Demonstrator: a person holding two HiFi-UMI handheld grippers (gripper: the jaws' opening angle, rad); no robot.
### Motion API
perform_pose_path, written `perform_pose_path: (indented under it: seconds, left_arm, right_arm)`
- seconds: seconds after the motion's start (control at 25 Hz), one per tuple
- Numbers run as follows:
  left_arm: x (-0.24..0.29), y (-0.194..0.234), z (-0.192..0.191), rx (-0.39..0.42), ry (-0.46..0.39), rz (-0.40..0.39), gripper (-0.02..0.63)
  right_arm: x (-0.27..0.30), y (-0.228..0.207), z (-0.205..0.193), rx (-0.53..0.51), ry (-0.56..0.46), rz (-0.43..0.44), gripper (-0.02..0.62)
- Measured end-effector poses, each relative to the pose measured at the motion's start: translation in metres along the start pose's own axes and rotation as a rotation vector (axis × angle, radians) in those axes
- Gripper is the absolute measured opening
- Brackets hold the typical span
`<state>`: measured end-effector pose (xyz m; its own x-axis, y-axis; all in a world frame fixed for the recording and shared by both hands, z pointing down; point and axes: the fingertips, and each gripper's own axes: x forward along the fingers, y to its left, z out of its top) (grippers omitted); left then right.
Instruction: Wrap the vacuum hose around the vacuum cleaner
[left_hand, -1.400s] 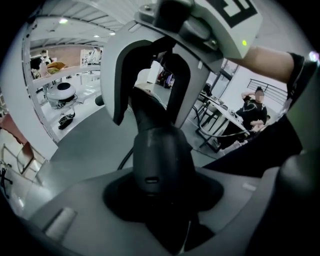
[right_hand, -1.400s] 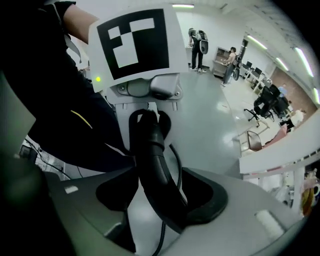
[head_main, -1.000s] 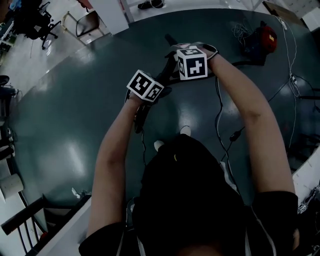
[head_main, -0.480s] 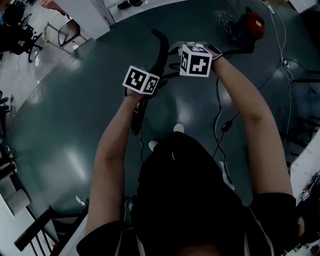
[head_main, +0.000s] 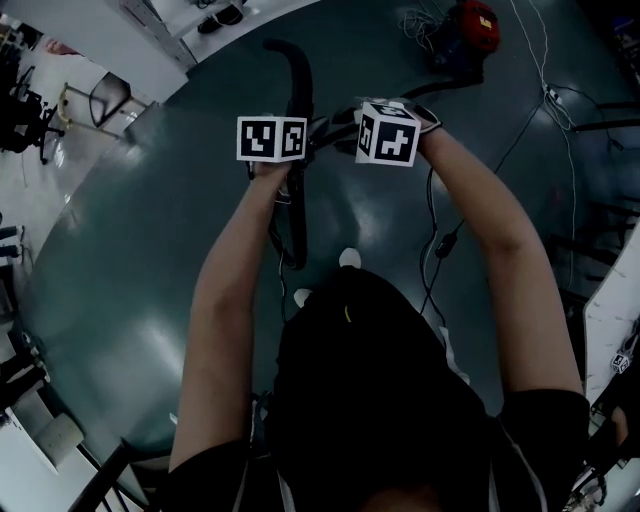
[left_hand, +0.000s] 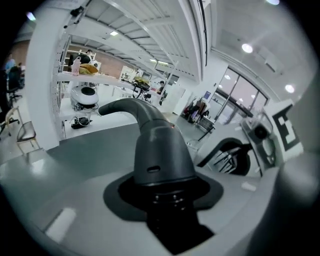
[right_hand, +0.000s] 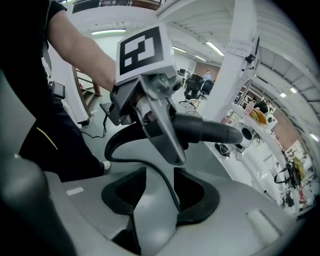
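The left gripper (left_hand: 165, 202) is clamping its jaws on the grey curved end of the vacuum hose (left_hand: 159, 145), holding it up well apart from the red vacuum cleaner (head_main: 476, 24), on the person's side of it. The right gripper (right_hand: 160, 197) is hovering between that hose and the vacuum cleaner. Its jaws have just been closing and are standing partly apart, with a thin black cable (right_hand: 168, 185) running through the gap.

The hose handle (left_hand: 162, 150) is smooth, matt, dark-grey plastic. Beneath the handle, the floor (head_main: 150, 260) is smooth dark green with glossy patches of sheen. Beyond the handle, the vacuum cleaner (head_main: 470, 25) looks like red plastic. Nearer than the handle, the person's clothing (head_main: 380, 380) is matt black cloth.
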<state>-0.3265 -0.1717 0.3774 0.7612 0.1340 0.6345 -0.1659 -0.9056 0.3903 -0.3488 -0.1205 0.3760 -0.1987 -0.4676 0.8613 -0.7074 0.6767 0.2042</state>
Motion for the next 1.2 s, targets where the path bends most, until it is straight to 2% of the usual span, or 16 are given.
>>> perform_pose_path:
  seconds: [0.28,0.56,0.84,1.04,1.2]
  left_arm:
    - [0.035,-0.036,0.048,-0.004,-0.087,-0.025,0.199]
    - [0.053,-0.044,0.089,-0.113,-0.204,0.033,0.199]
    - [0.047,-0.053,0.139,-0.250,-0.345,0.040,0.199]
    - [0.044,-0.057,0.159,-0.333,-0.403,-0.004,0.199]
    - [0.045,-0.065,0.163,-0.382,-0.420,-0.049,0.199]
  right_arm:
    - [-0.021,-0.018,-0.039,0.080,-0.020,-0.044,0.184]
    - [-0.045,-0.026,-0.055,0.213,-0.104,-0.044,0.212]
    - [-0.049,-0.018,-0.048,0.332,-0.182,-0.024,0.250]
    - [-0.038,-0.018,-0.052,0.438,-0.202,-0.064,0.282]
    - [-0.034,-0.024,-0.065,0.528,-0.196,-0.118,0.275]
